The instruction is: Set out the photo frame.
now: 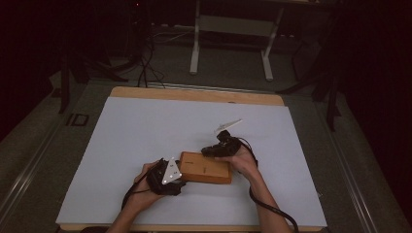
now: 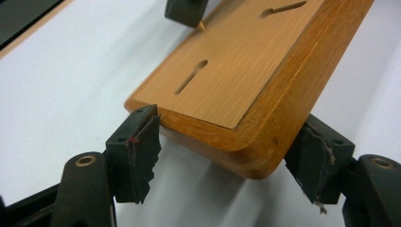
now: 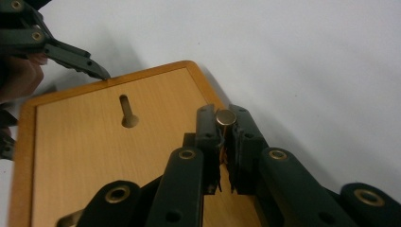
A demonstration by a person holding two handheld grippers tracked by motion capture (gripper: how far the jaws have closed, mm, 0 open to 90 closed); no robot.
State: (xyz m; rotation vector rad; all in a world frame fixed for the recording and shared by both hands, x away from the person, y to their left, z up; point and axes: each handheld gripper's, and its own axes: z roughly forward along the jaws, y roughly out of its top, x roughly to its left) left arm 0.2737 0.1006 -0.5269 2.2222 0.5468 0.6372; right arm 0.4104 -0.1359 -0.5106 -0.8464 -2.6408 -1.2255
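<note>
Seemingly, a brass-headed pin (image 3: 226, 117) is held clamped in the right tool (image 3: 226, 137) over the wooden board (image 1: 206, 168); the board's near end is straddled, unpinched, by the left tool (image 2: 227, 156); insertion remains.

Wooden board (image 1: 206, 167) lying flat on white tabletop (image 1: 145, 131), near front edge. Left gripper (image 1: 180, 174) sitting at board's left end; right gripper (image 1: 206, 152) resting over its far right edge. Hands gripping both.
</note>
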